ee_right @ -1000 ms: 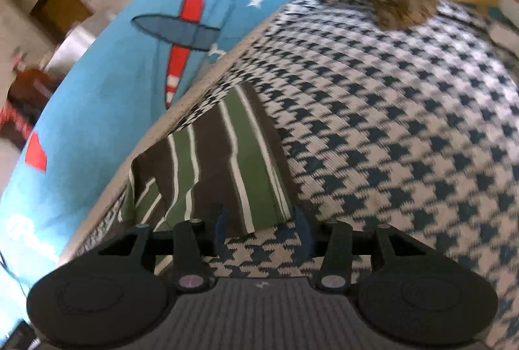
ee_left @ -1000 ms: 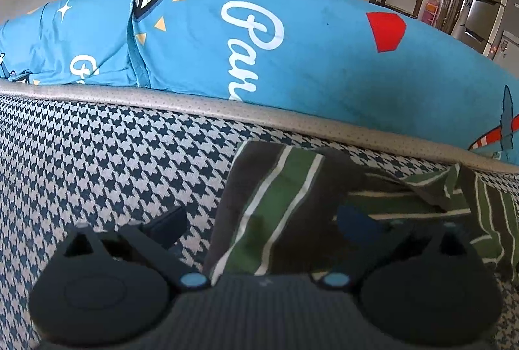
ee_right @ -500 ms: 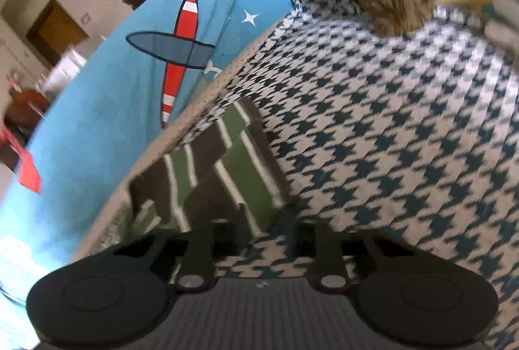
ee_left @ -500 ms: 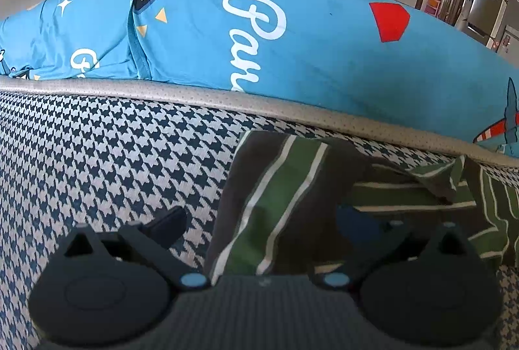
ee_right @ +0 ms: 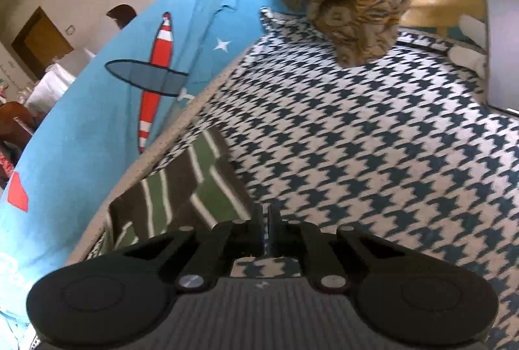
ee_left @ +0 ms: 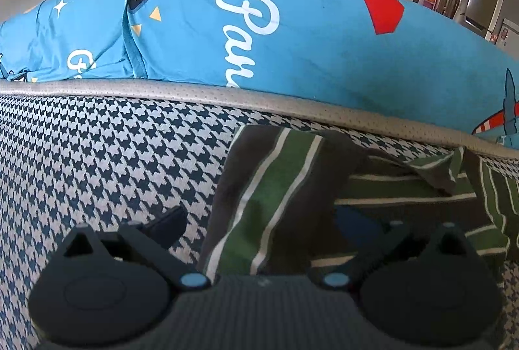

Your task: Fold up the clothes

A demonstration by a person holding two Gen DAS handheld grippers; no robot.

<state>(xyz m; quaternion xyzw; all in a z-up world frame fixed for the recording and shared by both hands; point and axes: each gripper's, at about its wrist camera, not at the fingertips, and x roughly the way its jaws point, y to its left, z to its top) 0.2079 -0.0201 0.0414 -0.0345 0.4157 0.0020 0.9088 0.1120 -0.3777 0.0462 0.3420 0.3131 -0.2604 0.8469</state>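
Right gripper (ee_right: 266,221) fingers, apart a second ago, are now pressed together at the striped garment (ee_right: 181,197) corner, grip on cloth unclear | left gripper (ee_left: 259,220) spread wide over striped garment (ee_left: 275,184), unmoved | garment lies on houndstooth cover (ee_left: 107,148) beside blue bedding (ee_left: 292,41)

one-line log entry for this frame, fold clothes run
task: fold clothes | item: striped garment on houndstooth cover | left gripper: open, straddling garment | right gripper: shut at garment's edge, grip unclear
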